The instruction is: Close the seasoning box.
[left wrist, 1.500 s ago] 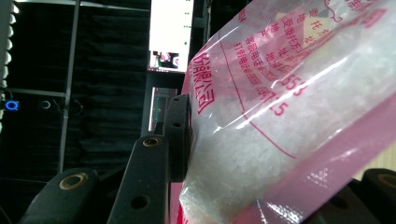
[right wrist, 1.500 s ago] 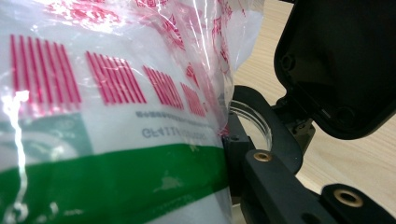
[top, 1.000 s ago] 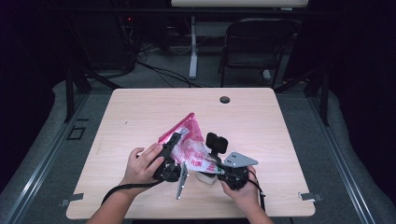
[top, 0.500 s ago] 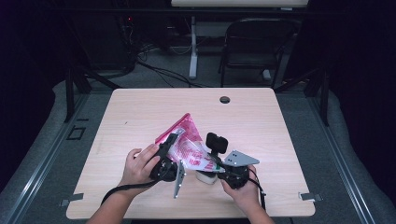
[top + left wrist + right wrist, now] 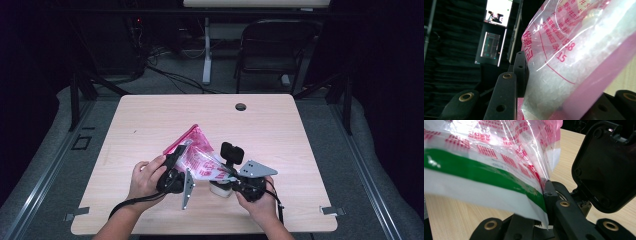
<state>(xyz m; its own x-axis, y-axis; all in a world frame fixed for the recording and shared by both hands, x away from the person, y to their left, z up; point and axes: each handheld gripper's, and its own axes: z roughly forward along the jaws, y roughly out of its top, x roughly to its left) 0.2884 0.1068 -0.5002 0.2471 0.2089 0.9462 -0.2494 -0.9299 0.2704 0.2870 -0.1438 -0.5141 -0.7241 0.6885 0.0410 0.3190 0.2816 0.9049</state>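
A clear plastic bag (image 5: pixel 199 159) with red print and a pink zip strip hangs stretched between both grippers, just above the wooden table (image 5: pixel 150 120). My left gripper (image 5: pixel 176 156) is shut on the bag's pink-edged end; in the left gripper view the bag (image 5: pixel 574 55) passes between the black jaws of that gripper (image 5: pixel 554 97). My right gripper (image 5: pixel 223 176) is shut on the opposite end, where the right gripper view shows a green and white band of the bag (image 5: pixel 486 177) pinched at the tips of that gripper (image 5: pixel 546 192).
A black, rounded square object (image 5: pixel 232 152) stands on the table just behind the right gripper, also seen close in the right gripper view (image 5: pixel 604 165). A small white object (image 5: pixel 219 189) lies under the bag. A cable hole (image 5: pixel 240 106) sits near the far edge. A chair (image 5: pixel 275 50) stands beyond.
The bag's pink top corner has shifted slightly left with the left hand. The right hand has stayed put.
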